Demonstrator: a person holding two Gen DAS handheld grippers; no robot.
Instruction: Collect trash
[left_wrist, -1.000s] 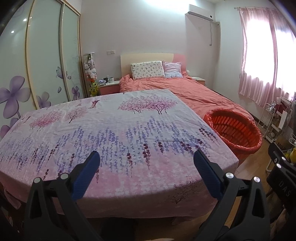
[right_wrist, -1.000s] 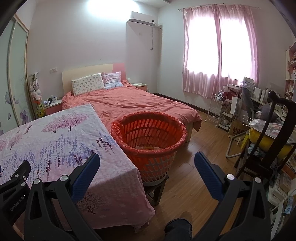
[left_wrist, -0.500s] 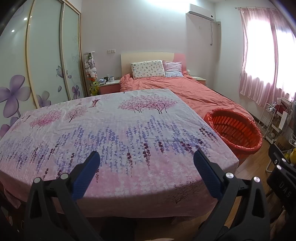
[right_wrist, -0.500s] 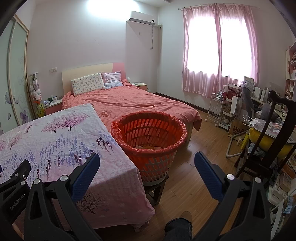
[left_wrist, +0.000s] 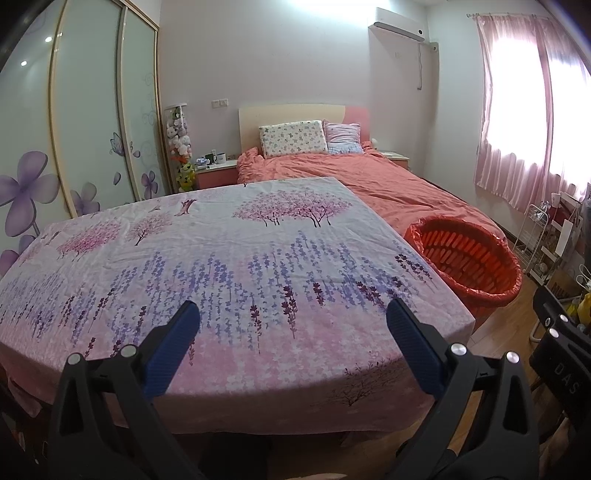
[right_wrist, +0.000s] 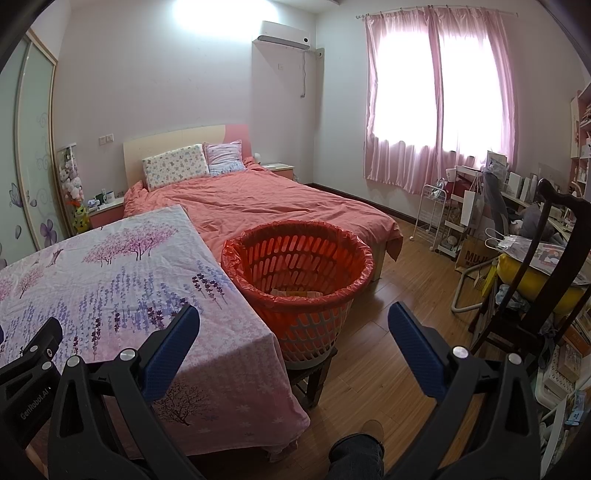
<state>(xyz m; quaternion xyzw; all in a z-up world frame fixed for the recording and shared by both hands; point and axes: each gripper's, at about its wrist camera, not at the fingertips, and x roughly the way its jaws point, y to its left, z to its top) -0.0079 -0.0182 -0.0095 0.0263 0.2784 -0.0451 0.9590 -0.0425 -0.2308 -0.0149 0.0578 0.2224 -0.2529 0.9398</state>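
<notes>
An orange basket (right_wrist: 334, 251) lined with a red bag stands on a small dark stool beside the table's right edge; some pale trash (right_wrist: 297, 293) lies at its bottom. It also shows in the left wrist view (left_wrist: 491, 291). My left gripper (left_wrist: 291, 325) is open and empty, held over the near edge of the flowered tablecloth (left_wrist: 221, 258). My right gripper (right_wrist: 293, 325) is open and empty, held in front of the basket above the floor. No loose trash shows on the cloth.
A bed with an orange cover (right_wrist: 280, 201) stands behind the table. A dark wooden chair (right_wrist: 546, 266) and cluttered shelves (right_wrist: 439, 218) are at the right. A wardrobe with sliding doors (left_wrist: 85, 122) lines the left wall. My leg (right_wrist: 356, 456) shows at the bottom.
Both views have shifted only very slightly; both grippers stay open and empty.
</notes>
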